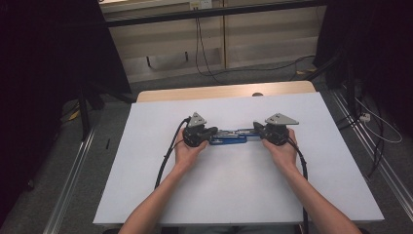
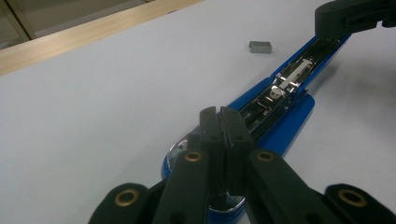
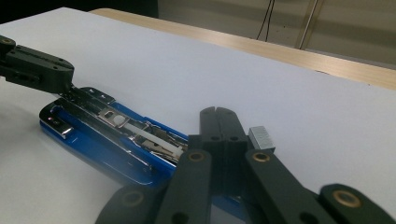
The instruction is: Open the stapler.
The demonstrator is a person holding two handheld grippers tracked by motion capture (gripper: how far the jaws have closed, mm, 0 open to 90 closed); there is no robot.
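A blue stapler (image 1: 233,137) lies opened out flat across the middle of the white table, its metal magazine exposed. My left gripper (image 1: 210,137) rests at its left end and my right gripper (image 1: 257,131) at its right end, one hand around each. In the left gripper view the jaws (image 2: 220,113) are shut tip to tip over the stapler's (image 2: 289,122) chromed near end, with nothing seen between them. In the right gripper view the jaws (image 3: 216,113) are shut above the stapler (image 3: 93,145). A small grey block of staples (image 3: 261,138) lies just beside them, also visible as staples (image 2: 260,46).
White sheet (image 1: 234,195) covers a wooden table whose far edge (image 1: 219,91) shows. Each gripper trails a black cable (image 1: 165,156) back toward the person. Aluminium rails and loose cables (image 1: 375,126) lie on the floor at both sides.
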